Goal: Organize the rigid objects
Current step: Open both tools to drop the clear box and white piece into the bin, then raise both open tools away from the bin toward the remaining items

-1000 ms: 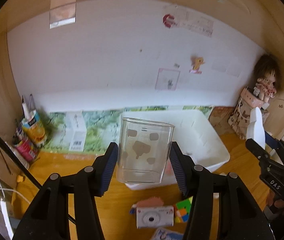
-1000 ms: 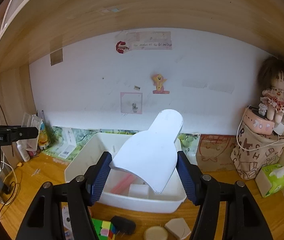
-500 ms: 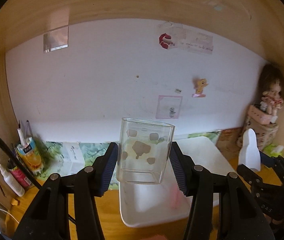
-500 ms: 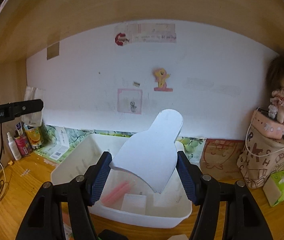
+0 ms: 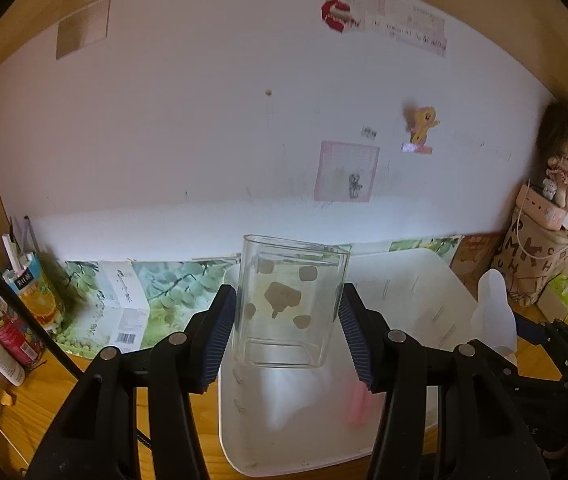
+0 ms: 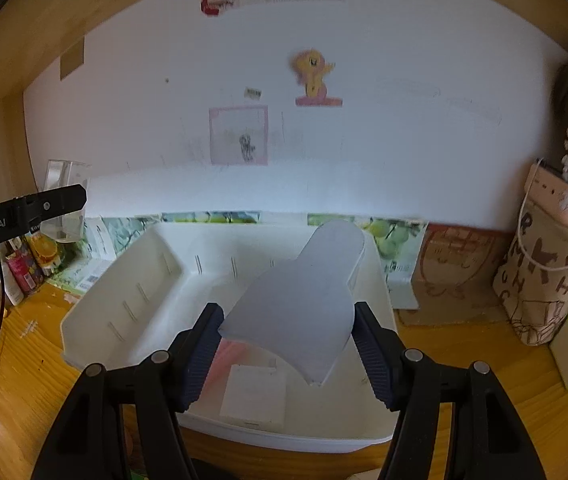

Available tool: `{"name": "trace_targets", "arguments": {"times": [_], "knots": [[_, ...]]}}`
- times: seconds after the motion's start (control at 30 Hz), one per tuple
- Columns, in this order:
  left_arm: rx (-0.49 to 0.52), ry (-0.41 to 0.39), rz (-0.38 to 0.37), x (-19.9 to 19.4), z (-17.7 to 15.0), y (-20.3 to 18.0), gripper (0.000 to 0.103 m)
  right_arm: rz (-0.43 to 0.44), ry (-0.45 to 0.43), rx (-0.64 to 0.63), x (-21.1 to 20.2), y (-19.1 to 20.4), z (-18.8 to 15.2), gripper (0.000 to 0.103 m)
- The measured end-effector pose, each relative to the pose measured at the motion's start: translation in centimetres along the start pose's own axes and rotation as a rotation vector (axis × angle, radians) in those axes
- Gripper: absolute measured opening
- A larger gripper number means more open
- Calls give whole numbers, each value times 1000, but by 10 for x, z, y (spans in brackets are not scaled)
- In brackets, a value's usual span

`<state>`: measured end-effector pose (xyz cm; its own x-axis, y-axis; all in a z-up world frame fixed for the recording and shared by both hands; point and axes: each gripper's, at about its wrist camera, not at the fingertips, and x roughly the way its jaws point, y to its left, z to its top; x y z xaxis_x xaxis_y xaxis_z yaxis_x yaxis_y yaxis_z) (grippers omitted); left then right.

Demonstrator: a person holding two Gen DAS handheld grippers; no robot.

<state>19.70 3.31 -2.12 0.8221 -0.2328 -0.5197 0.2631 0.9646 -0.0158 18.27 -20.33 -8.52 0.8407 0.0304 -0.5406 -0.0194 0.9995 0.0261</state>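
A clear cup [image 5: 290,304] is clamped in the left tongs [image 5: 288,332], a white bottle-shaped piece [image 6: 304,308] in the right tongs [image 6: 284,356], both above the white bin [image 6: 124,308]. Each should be lowered onto bare bin floor before release.

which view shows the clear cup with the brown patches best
The left wrist view: the clear cup fills the centre, upright between the left hand-held gripper pads, brown patches plain. The right wrist view shows it only small, at the far left edge.
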Motion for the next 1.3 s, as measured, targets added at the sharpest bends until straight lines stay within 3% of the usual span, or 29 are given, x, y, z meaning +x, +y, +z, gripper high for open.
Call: {"name": "trace_targets", "arguments": {"times": [0.43,0.5,0.57,0.93,1.3], "knots": [[4,80,-43,13,-6,-7,57,13,22,4,10,0,-2,66],[3,86,-46,13,-5,-9,63,11,20,9,9,-1,-2,66],[2,82,-45,10,-5,-10,78,10,17,14,6,-2,-1,67],[-2,66,-40,-11,-2,-9,79,6,-36,25,-20,-1,7,73],[-4,7,-48,-57,-3,-7,82,-31,-149,44,-73,4,14,81]]}}
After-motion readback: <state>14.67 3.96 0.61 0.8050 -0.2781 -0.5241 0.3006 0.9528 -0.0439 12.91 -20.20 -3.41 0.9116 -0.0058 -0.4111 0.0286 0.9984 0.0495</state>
